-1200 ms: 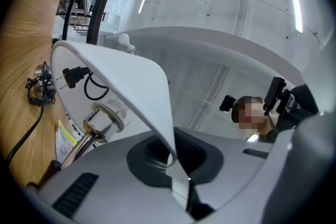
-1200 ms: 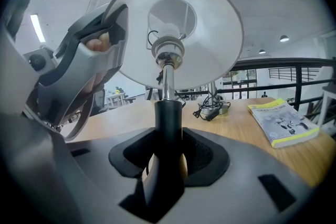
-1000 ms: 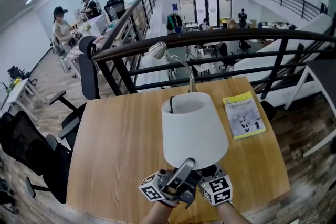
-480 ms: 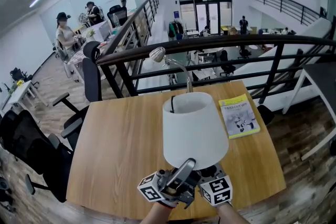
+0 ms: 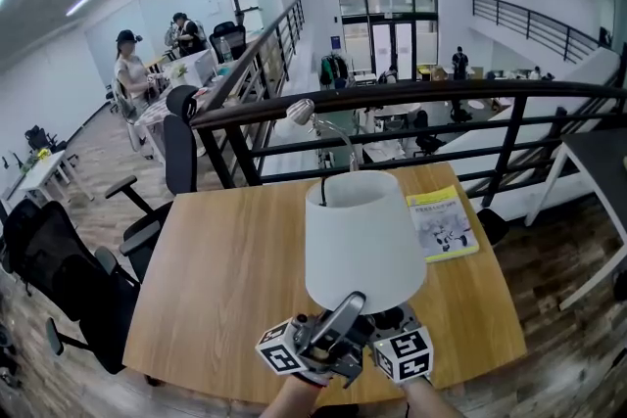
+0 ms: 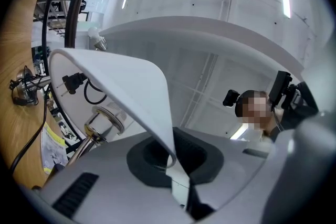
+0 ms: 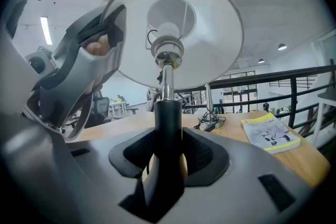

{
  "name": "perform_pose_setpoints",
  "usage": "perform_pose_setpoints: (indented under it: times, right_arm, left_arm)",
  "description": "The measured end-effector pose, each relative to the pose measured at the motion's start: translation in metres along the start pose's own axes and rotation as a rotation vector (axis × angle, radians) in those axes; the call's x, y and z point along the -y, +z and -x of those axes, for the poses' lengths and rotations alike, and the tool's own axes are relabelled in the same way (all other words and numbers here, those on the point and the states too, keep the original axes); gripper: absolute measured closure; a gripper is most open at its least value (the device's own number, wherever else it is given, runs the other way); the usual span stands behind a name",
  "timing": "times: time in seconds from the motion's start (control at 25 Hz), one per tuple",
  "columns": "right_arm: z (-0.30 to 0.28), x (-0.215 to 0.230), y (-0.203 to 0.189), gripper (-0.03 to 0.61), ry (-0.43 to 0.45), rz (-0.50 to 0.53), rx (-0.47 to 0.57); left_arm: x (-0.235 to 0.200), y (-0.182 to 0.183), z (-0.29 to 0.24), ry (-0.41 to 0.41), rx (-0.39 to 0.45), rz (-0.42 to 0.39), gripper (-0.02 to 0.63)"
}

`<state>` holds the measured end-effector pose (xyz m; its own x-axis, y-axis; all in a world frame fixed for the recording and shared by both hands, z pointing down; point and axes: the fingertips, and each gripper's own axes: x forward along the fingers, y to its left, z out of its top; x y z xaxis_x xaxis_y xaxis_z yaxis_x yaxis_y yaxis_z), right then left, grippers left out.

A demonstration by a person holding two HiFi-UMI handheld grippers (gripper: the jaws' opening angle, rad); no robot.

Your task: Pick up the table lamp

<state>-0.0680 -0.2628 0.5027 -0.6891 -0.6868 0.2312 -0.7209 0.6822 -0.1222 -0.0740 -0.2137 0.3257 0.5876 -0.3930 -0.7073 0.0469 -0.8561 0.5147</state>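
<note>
White table lamp (image 5: 364,240) clamped near desk (image 5: 225,279) edge.

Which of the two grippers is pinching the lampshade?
The left gripper: its jaws are shut on the white lampshade, while the right gripper clamps the black stem.

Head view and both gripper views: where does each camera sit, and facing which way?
Head view: on the head, steeply down onto table and lamp shade; left tongs, right tongs below.
Left gripper view: on left tongs, upward, lamp shade's rim clamped.
Right gripper view: on right tongs, level, lamp stem clamped; left tongs show.
Shared: lamp shade, booklet.
</note>
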Motion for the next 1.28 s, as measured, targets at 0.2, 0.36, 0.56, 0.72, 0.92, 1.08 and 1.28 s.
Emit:
perform_pose_setpoints:
  times: [0.2,0.36,0.56,0.72,0.92,1.08,1.28]
  right_arm:
    - [0.008,-0.002,0.008,0.419,0.0,0.015,0.015]
    - [0.019,-0.006,0.014,0.419,-0.003,0.008,0.028]
    - [0.028,-0.015,0.023,0.419,0.001,0.017,0.045]
    - [0.033,-0.02,0.027,0.419,0.006,0.007,0.061]
    - [0.041,-0.028,0.032,0.419,0.024,0.016,0.077]
    - [0.046,-0.034,0.037,0.419,0.031,0.025,0.09]
    - [0.053,-0.04,0.041,0.419,0.042,0.032,0.1]
  left_arm:
    - [0.012,-0.001,-0.005,-0.015,0.0,-0.012,0.603]
    - [0.026,-0.005,-0.01,-0.025,-0.009,-0.023,0.603]
    - [0.042,-0.004,-0.013,-0.038,-0.007,-0.036,0.603]
    - [0.053,-0.007,-0.014,-0.043,-0.016,-0.051,0.603]
    - [0.065,-0.008,-0.016,-0.051,-0.008,-0.075,0.603]
    - [0.076,-0.009,-0.016,-0.057,-0.009,-0.096,0.603]
    - [0.088,-0.01,-0.017,-0.061,-0.009,-0.119,0.603]
